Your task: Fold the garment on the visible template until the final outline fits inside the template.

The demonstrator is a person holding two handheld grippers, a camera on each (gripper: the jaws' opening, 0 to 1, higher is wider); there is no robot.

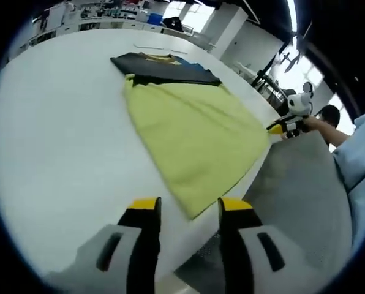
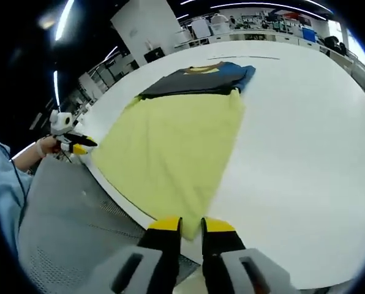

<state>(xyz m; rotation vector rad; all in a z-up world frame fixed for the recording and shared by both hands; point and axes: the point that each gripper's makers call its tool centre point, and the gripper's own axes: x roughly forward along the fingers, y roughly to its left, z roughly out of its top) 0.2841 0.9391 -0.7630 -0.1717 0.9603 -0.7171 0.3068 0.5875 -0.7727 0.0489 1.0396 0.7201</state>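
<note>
The left tool (image 1: 190, 211) points forward with its yellow-tipped jaws set well apart. The right tool (image 2: 191, 227) has its jaws parted by a narrow gap. A light-blue sleeve (image 1: 361, 160) shows behind the right tool.

Grey floor (image 2: 66, 214), ceiling strip lights (image 2: 65, 18), bright windows (image 1: 191, 15), cluttered benches (image 2: 256, 24).

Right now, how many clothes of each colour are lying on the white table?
Yellow-green cloth: 1
Dark shirt with blue and yellow parts: 1
Total: 2, both lying on the table
</note>
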